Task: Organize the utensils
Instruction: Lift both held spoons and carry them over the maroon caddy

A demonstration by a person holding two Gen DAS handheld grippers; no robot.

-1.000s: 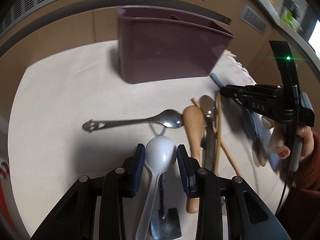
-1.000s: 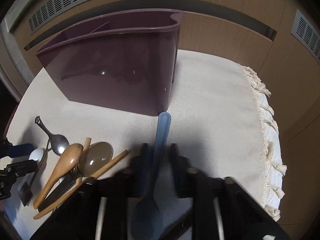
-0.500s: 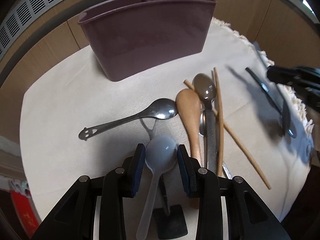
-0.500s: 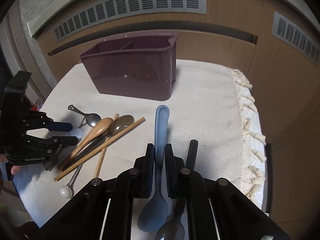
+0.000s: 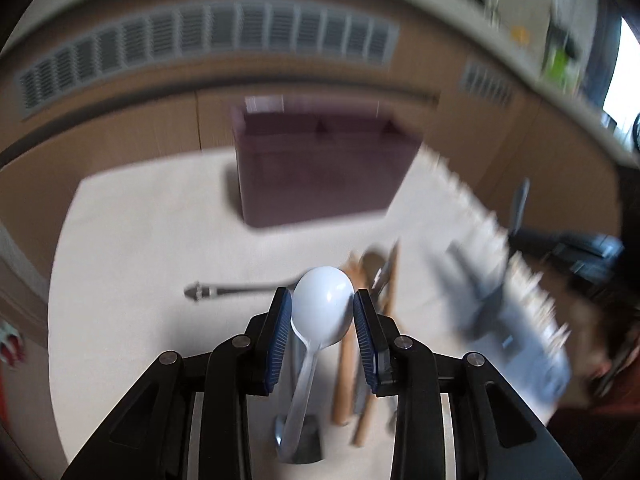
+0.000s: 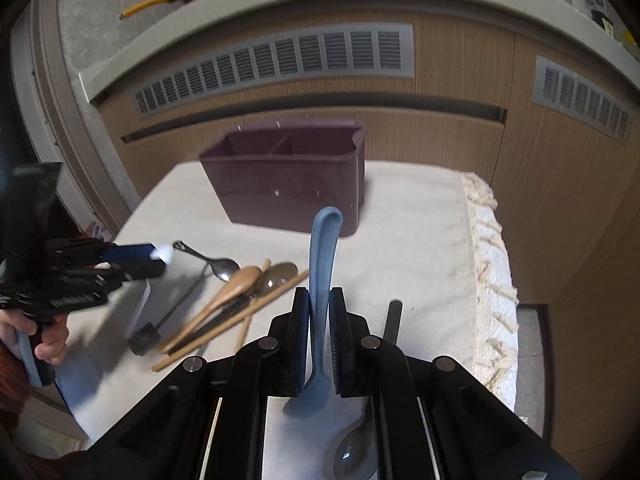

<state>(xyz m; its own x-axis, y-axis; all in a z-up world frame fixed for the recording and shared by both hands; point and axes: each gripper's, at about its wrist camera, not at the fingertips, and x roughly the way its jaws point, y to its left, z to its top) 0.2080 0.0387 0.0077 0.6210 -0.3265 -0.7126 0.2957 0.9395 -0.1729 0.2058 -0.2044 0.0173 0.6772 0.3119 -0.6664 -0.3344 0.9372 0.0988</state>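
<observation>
A cream cloth (image 6: 420, 216) with a fringed edge is covering the table, and a dark purple utensil caddy (image 6: 288, 184) is standing upright toward its far side, in front of a wooden wall panel with a grey vent grille (image 6: 276, 64); from the right wrist view the caddy is showing a divider splitting it into compartments. The left gripper (image 5: 322, 316) is hanging above the cloth with its blue-padded jaws clamping the bowl of a white plastic spoon (image 5: 323, 308), whose handle is trailing back and down beneath the fingers. The right gripper (image 6: 319, 320) is pinching the handle of a blue plastic spoon (image 6: 325, 256) tightly between its pads; the handle is pointing up and forward toward the caddy while the bowl is hanging low behind the jaws. On the cloth between the two grippers a loose heap of utensils is lying: a wooden spoon (image 6: 234, 286) is resting against a brownish translucent spoon (image 6: 280, 274), with wooden chopsticks (image 6: 240, 312) crossing beneath them. Just left of the heap a metal spoon (image 6: 212, 262) is lying with its decorated handle end pointing away. A black-handled spoon (image 6: 360, 452) is lying under the right gripper, bowl nearest the camera. The left wrist view is heavily blurred, so finer detail there cannot be made out.
</observation>
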